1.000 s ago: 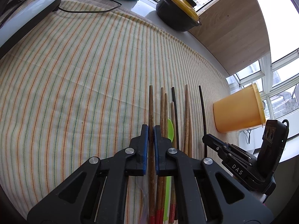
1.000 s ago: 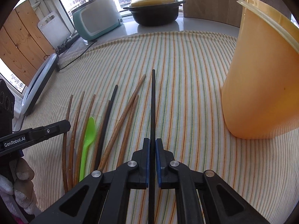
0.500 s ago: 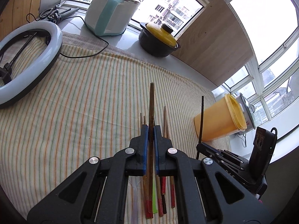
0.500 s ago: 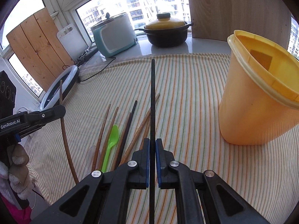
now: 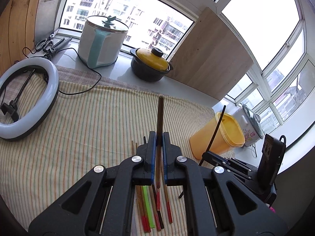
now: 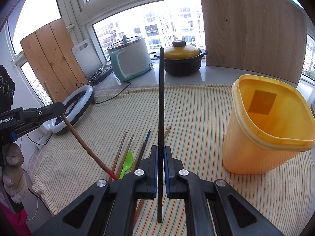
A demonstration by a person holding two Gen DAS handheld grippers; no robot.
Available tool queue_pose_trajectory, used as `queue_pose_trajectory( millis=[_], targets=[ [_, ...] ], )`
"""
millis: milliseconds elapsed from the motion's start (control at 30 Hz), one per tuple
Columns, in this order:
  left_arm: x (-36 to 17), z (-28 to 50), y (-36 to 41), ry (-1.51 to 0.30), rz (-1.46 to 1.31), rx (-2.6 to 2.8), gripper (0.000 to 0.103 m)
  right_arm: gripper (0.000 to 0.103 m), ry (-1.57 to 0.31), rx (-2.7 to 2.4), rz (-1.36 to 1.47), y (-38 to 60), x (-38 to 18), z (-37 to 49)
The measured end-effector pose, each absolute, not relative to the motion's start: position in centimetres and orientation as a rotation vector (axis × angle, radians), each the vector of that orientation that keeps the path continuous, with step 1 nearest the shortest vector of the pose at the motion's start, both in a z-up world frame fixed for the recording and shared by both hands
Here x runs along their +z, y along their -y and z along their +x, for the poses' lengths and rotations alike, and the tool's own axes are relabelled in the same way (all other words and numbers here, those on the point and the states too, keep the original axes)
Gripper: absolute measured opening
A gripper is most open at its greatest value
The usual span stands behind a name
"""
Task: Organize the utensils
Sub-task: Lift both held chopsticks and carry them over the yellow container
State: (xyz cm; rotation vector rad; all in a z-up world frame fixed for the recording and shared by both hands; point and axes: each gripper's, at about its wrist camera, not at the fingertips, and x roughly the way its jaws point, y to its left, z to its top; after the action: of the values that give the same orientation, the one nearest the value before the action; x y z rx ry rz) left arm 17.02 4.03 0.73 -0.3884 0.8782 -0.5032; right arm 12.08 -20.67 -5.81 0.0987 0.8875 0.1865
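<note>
My left gripper [image 5: 159,135] is shut on a brown wooden chopstick [image 5: 160,116] with a red end, held up off the cloth. In the right wrist view that same chopstick [image 6: 82,137] slants down from the left gripper [image 6: 59,107]. My right gripper [image 6: 160,149] is shut on a black chopstick [image 6: 161,98], also lifted. The right gripper [image 5: 206,154] with its black chopstick [image 5: 216,129] shows at the right of the left wrist view. Several chopsticks [image 6: 126,147] and a green plastic spoon [image 6: 127,164] lie on the striped cloth. An empty orange tub [image 6: 263,137] stands to the right.
A ring light [image 5: 29,98] lies at the cloth's left. A rice cooker [image 5: 102,43], a black pot with a yellow lid [image 5: 151,64] and a wooden board [image 5: 212,59] stand along the window sill. A cable [image 5: 82,86] crosses the cloth's far edge.
Both grippers have risen, each lifting its chopstick off the cloth. The views now take in the window sill and the tub's open mouth.
</note>
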Motion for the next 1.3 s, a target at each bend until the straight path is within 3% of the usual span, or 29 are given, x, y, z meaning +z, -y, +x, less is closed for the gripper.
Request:
queue_pose_trajectory(
  millis=[800, 1300],
  targets=[
    [6.7, 18.4, 0.5, -0.77, -0.365, -0.554, 0.003, 0.003, -0.627, 0.185, 0.124, 24.8, 5.1, 12.5],
    [9.9, 21.1, 3.9, -0.713, -0.36, -0.584, 0.003, 0.003, -0.516, 0.032, 0.159, 33.0, 9.3, 11.6]
  ],
)
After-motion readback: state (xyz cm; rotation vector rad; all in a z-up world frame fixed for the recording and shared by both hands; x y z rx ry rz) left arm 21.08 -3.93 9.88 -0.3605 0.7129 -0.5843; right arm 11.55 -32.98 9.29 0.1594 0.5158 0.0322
